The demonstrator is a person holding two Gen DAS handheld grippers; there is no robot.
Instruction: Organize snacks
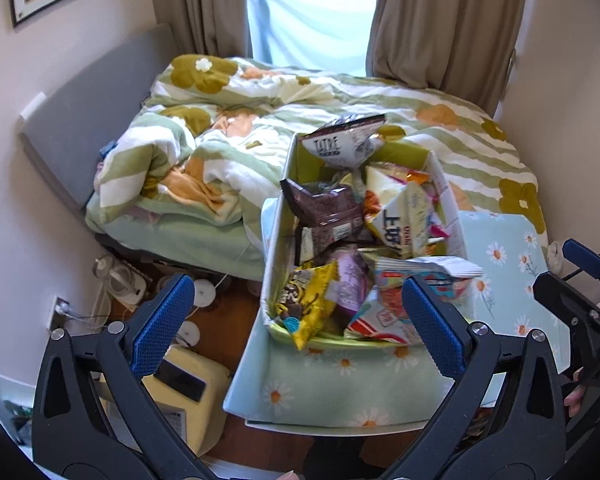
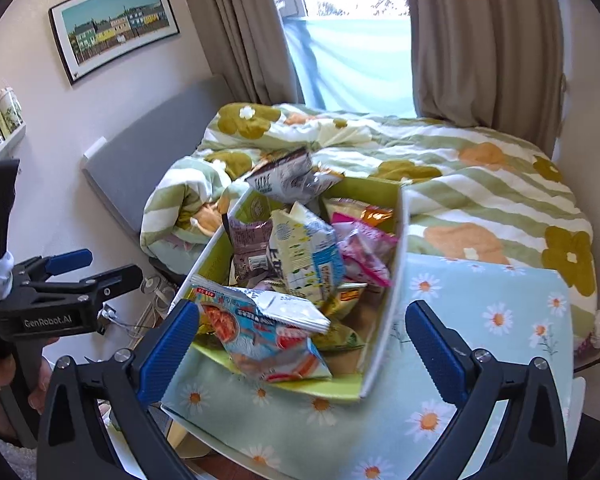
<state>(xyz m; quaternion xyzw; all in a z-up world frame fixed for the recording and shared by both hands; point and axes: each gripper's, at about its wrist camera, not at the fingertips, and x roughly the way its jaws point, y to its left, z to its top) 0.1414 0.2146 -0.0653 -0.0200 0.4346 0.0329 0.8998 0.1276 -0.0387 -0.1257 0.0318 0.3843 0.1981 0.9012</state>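
A green-lined white cardboard box stands on a small table with a daisy-print cloth. It is heaped with several snack packets: a yellow packet, a brown packet, a red-and-blue packet, a cream packet. My left gripper is open and empty, in front of the box. My right gripper is open and empty, its jaws on either side of the box's near end. Each gripper shows at the edge of the other's view.
A bed with a green striped floral duvet lies behind the table, under a curtained window. On the floor at left are a cream appliance, a fan and cables. A wall shelf holds bottles.
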